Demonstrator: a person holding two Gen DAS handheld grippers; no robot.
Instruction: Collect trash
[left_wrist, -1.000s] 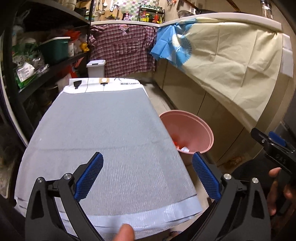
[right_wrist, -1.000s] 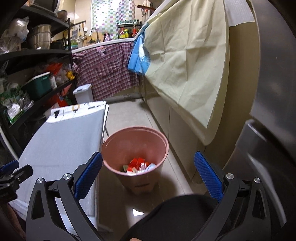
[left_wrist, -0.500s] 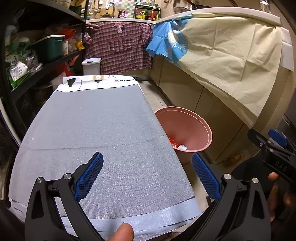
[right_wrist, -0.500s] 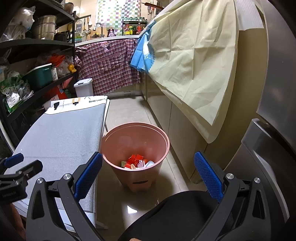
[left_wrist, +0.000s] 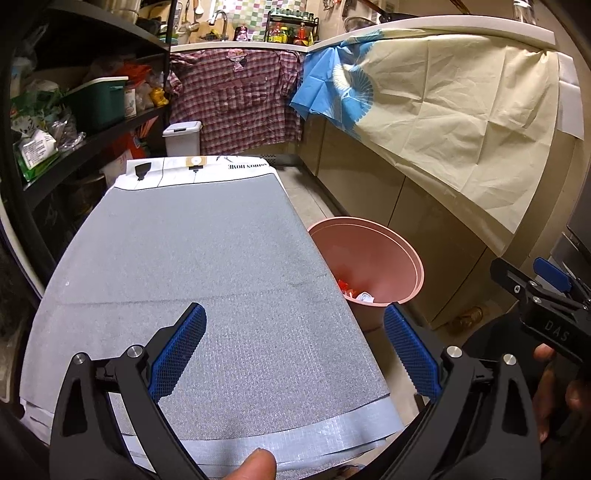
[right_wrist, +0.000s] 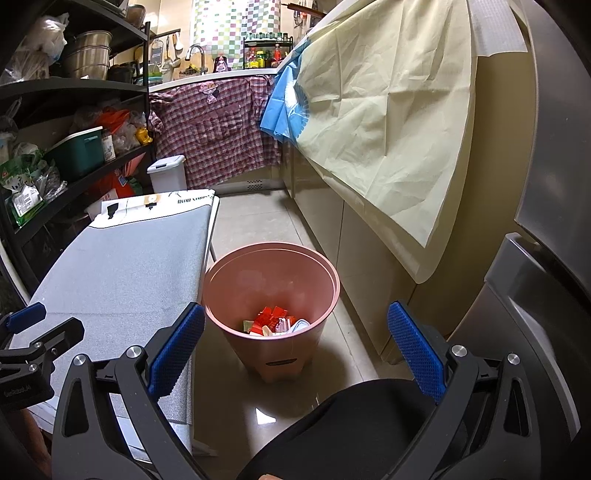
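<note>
1. Kitchen w/ grey-covered table (left_wrist: 192, 266), cabinets on the right, tiled floor (right_wrist: 258, 221).
2. Left gripper (left_wrist: 293, 354) held above the table's near end, jaws wide apart, nothing between them.
3. Right gripper (right_wrist: 295, 350) held above the floor, aimed at the bin, jaws apart, empty.
4. Pink bin (right_wrist: 321, 273) on the floor just beside the table; red and white trash (right_wrist: 275, 321) at its bottom.

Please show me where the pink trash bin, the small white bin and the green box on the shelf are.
pink trash bin (right_wrist: 280, 363): right wrist view, on its outer front wall.
small white bin (right_wrist: 168, 177): right wrist view, on its front face.
green box (left_wrist: 98, 105): left wrist view, on its front side.
</note>
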